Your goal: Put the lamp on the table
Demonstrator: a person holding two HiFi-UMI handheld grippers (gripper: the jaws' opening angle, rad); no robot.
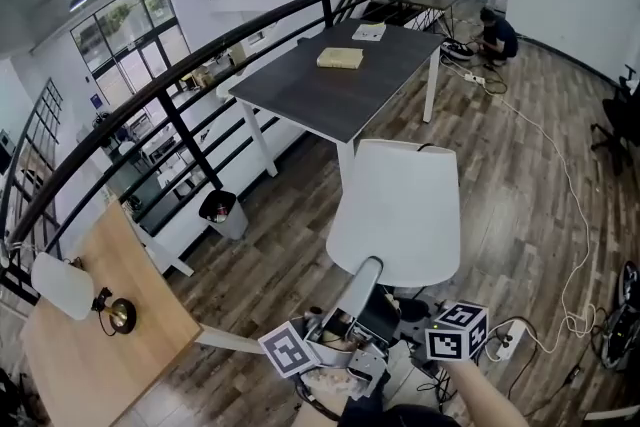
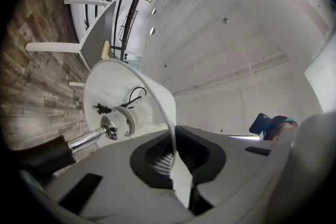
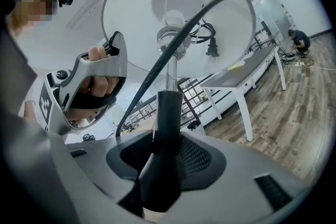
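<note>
I hold the lamp off the floor with both grippers. Its white shade (image 1: 400,210) fills the middle of the head view. My left gripper (image 2: 177,165) is shut on the thin rim of the shade (image 2: 167,118); inside the shade I see the socket (image 2: 123,120) and the chrome stem (image 2: 86,140). My right gripper (image 3: 165,160) is shut on the lamp's black stem (image 3: 169,113) below the shade (image 3: 178,13). The black cord (image 3: 210,8) and its plug (image 3: 211,49) hang inside the shade. The dark table (image 1: 320,95) stands ahead, beyond the shade.
A tan box (image 1: 340,58) and a paper (image 1: 368,32) lie on the dark table. A wooden table (image 1: 90,355) at lower left carries another lamp (image 1: 65,285). A black railing (image 1: 190,120), a bin (image 1: 222,210), floor cables (image 1: 565,215), a power strip (image 1: 507,340) and a crouching person (image 1: 497,35) surround me.
</note>
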